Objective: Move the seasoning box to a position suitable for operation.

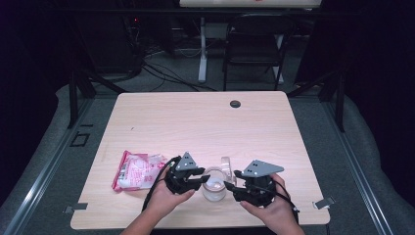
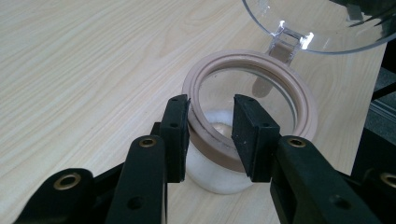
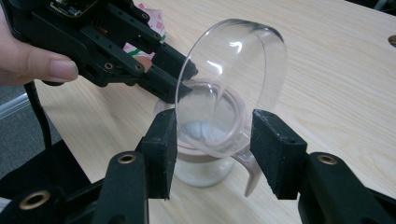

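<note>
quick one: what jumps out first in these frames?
The clear glass jar at the table's near edge, its hinged lid swung open and standing up. The left hand-held gripper has its jaws astride the jar's tan rim; the right hand-held gripper faces the raised lid. A pink-and-white packet lies to the left.

Pink packet's (image 1: 138,169) print too small to read; lid (image 2: 322,23) cropped at top edge

My left gripper (image 2: 211,137) with its 2 black jaws straddling the tan rim of a clear jar (image 2: 250,100), 1 jaw outside, 1 inside, hinged clear lid (image 2: 317,25) swung open behind, pale wooden table (image 2: 84,65) underneath
</note>
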